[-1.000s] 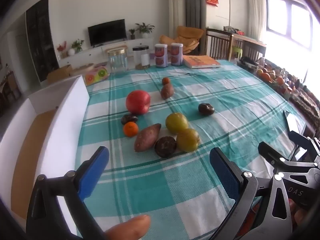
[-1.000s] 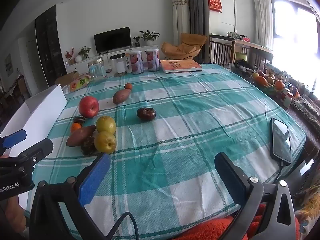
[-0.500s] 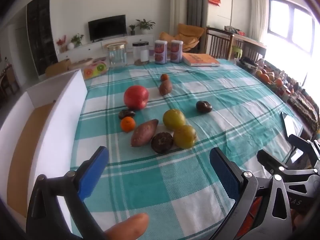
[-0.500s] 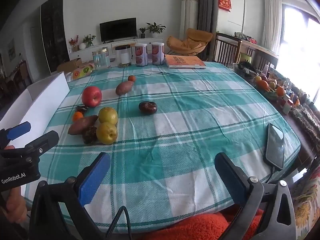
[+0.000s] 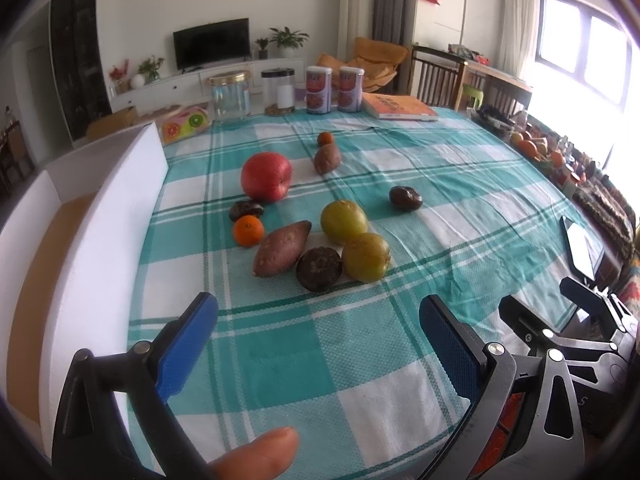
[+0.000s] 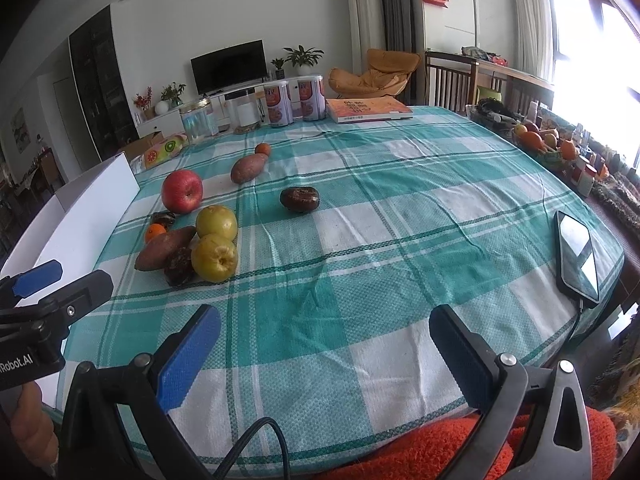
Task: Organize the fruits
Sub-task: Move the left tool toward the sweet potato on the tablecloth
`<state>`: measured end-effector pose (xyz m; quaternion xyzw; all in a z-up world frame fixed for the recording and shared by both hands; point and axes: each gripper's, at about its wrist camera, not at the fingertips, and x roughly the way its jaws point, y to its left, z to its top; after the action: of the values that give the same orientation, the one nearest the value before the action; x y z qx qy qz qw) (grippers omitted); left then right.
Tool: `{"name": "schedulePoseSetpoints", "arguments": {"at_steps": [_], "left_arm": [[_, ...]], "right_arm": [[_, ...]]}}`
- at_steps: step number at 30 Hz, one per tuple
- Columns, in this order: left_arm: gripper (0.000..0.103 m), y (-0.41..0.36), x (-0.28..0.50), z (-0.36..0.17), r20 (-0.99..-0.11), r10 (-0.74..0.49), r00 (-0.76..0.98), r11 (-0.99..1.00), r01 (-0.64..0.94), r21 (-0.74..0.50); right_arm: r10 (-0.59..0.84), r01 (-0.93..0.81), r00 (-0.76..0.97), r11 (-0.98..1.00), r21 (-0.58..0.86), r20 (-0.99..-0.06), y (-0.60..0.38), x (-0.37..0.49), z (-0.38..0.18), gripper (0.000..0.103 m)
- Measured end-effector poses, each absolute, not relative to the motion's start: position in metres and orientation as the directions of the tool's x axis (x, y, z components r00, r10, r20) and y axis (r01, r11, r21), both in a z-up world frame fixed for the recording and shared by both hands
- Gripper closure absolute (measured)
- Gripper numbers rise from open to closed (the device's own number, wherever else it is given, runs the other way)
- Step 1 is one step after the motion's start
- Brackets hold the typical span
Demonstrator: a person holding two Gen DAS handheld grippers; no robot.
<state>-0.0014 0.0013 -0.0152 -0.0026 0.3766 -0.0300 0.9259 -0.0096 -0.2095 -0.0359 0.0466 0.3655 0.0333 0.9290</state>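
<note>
Fruit lies on a teal checked tablecloth. A red apple, two yellow-green fruits, a small orange, a sweet potato and dark round fruits cluster mid-table. A second sweet potato and small orange lie farther back. A white box stands at the left. My left gripper is open and empty, short of the cluster. My right gripper is open and empty over the near table; the apple shows to its left.
Jars, two cans and an orange book line the far edge. A phone lies by the right edge with a cable. A fruit basket sits at the far right. A red cloth is below the near edge.
Both grippers have drifted slightly and tilted, so the fruit sits a little lower and nearer in view. Both stay open and empty. No fruit has moved.
</note>
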Motion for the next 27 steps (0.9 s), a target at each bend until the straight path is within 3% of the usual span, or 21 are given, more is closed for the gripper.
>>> {"name": "schedulePoseSetpoints", "arguments": {"at_steps": [11,27], "left_arm": [[0.001,0.004,0.003,-0.033,-0.734,-0.057,0.677,0.998,0.042,-0.039],[0.001,0.031,0.025,-0.099,-0.841,-0.008,0.541,0.999,-0.033,-0.031]], "right_arm": [[0.140,-0.029,0.702,0.985,0.169,-0.698,-0.224,-0.003,-0.043,0.000],[0.133,-0.009,0.697,0.984,0.176,-0.705,-0.227,0.000,-0.051,0.000]]}}
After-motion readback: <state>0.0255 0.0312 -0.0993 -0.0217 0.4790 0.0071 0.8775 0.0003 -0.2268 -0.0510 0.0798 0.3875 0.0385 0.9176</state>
